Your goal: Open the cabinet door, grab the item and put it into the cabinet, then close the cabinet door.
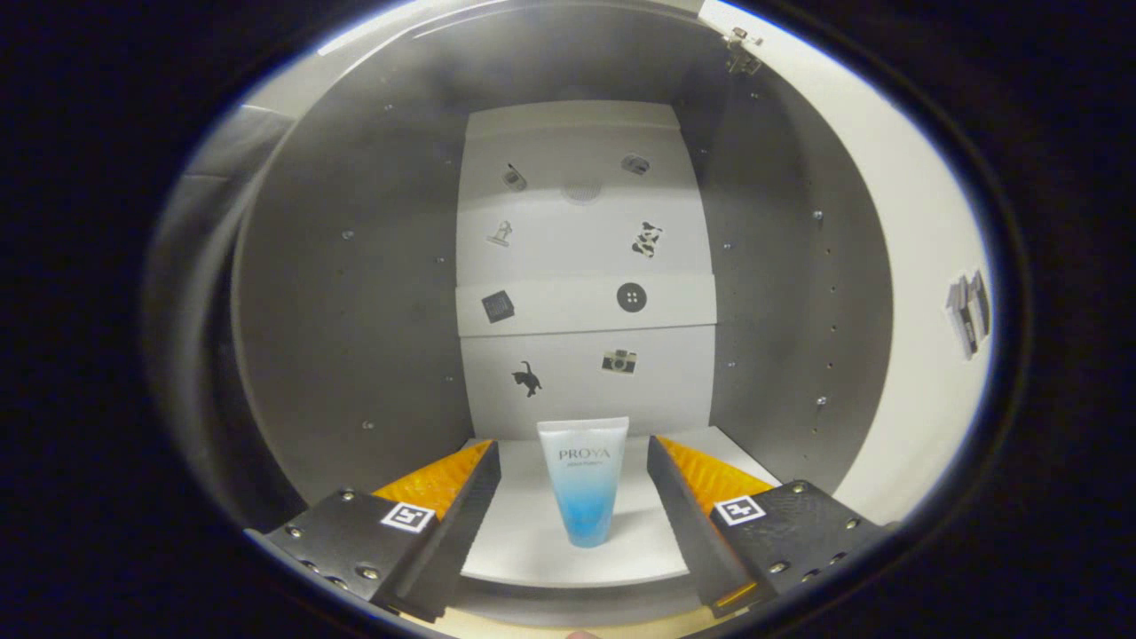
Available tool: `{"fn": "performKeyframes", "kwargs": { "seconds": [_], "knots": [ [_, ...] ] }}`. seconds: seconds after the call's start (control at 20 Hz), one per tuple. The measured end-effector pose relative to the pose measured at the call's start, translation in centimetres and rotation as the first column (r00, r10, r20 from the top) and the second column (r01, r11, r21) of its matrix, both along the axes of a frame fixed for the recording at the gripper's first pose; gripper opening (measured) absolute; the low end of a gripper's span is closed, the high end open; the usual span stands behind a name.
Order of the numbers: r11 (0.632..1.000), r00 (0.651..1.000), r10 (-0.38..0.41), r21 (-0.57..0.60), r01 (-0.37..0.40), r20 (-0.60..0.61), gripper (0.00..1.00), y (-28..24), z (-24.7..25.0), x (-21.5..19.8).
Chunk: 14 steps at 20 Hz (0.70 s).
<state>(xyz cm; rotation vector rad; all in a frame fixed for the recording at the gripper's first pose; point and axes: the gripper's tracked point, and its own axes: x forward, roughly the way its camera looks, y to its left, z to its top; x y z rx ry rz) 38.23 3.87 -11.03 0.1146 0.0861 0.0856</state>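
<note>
A translucent tube (583, 479), white at the top and fading to blue at its cap, stands upright on its cap on the white floor of the cabinet (568, 550). My gripper (573, 461) is open, one finger on each side of the tube with a clear gap on both sides, so neither finger touches it. The cabinet's grey side walls (355, 293) surround the tube, and the white back panel (581, 293) beyond it carries several small stickers. The open cabinet door (923, 293) stands to the right, its hinge (741, 49) at the top.
The back panel has a horizontal ledge (586, 304) at mid height. Rows of small holes and screws dot both side walls. A dark sticker (969, 311) sits on the inner face of the door. The cabinet's front edge (568, 603) lies just below the fingers.
</note>
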Motion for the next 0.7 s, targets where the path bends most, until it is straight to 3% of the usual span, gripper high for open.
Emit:
{"fn": "performKeyframes", "kwargs": {
  "seconds": [0.4,0.7],
  "knots": [
    [1.000,0.999,0.000,-0.020,0.001,0.037,0.99,-0.2,3.3,-13.3],
    [0.998,0.997,-0.046,-0.028,0.047,0.054,0.99,-2.6,5.4,-24.5]
  ]
}}
